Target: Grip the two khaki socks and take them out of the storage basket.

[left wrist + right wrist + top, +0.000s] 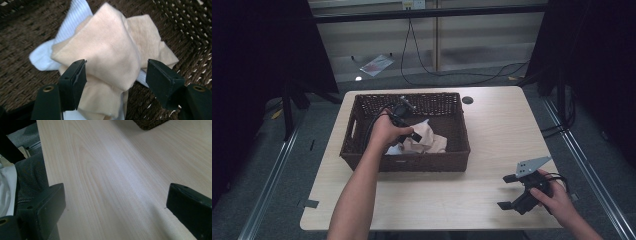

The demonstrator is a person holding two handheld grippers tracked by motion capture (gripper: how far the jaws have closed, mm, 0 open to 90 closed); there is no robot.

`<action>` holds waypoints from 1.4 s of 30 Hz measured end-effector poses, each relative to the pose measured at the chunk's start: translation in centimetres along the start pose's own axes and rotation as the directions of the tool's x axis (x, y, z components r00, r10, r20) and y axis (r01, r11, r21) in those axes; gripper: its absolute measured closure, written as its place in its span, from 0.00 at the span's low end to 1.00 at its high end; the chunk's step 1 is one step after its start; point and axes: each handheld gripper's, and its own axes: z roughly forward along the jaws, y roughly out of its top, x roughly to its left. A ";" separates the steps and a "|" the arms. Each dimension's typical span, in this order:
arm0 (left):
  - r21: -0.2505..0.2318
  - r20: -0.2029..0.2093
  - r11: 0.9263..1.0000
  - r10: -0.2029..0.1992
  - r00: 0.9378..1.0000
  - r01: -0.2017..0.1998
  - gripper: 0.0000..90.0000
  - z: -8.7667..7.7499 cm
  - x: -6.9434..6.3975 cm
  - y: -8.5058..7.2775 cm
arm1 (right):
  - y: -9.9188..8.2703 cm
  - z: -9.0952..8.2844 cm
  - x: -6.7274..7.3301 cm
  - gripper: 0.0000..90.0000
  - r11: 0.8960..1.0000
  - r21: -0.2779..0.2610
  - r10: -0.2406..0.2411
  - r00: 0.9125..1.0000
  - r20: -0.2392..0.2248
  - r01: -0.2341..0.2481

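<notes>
1. Wicker, dark brown and tightly woven, makes up the basket (pixel 407 162) sitting on the left half of the desk (pixel 492 135); a pale beige cloth (pixel 428 139) lies crumpled on its floor, near the front wall.
2. Under that cloth, in the left gripper view, a ribbed white cloth (pixel 75 15) peeks out at the upper left and again along the lower edge, so the two lie bunched together.
3. Reaching down into the basket, the left gripper (pixel 116 77) has its jaws straddling a raised fold of the beige cloth (pixel 110 47). The jaws are part-way apart; the left pad sits against the fabric while a clear gap remains at the right pad, so I would not call it gripped.
4. My guess is that the cloth is light, limp and a bit fuzzy: it will not slip, but it will sag and trail once lifted, and may drag the white piece along.
5. The peaked fold between the jaws looks like the best place to pinch, since it stands clear of the wicker and offers doubled layers.
6. Over on the right, the right gripper (pixel 511 191) rests low above bare desk near the front edge, its jaws wide apart with nothing between them.
</notes>
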 end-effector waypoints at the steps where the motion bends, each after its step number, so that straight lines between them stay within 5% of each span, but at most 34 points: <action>1: -0.001 0.000 1.000 -0.006 1.000 0.006 0.36 0.3 0.0 0.0 | 0.0 0.0 0.0 0.03 1.000 0.000 0.000 1.000 0.000 0.000; 9: 0.050 -0.013 0.998 0.025 1.000 -0.024 0.38 1.6 0.1 0.1 | 0.0 0.0 0.0 0.03 1.000 -0.001 0.002 1.000 -0.001 -0.002; 12: 0.045 -0.026 0.999 0.031 0.999 -0.029 0.49 1.8 0.2 0.1 | 0.0 0.0 0.0 0.03 1.000 -0.001 0.002 1.000 -0.001 -0.002; 16: 0.062 -0.031 0.998 0.021 0.999 -0.019 0.82 1.7 0.4 0.1 | 0.0 0.0 0.0 0.03 1.000 -0.004 -0.004 1.000 -0.001 0.004; 19: 0.057 -0.027 0.998 -0.012 1.000 0.014 0.91 1.0 0.3 0.2 | 0.0 0.0 0.0 0.03 1.000 0.001 -0.002 1.000 0.000 0.002; 42: 0.074 0.049 0.997 -0.032 0.998 0.028 0.94 -5.1 -1.4 2.3 | 0.0 0.0 -0.1 0.03 1.000 -0.004 -0.004 1.000 0.000 0.004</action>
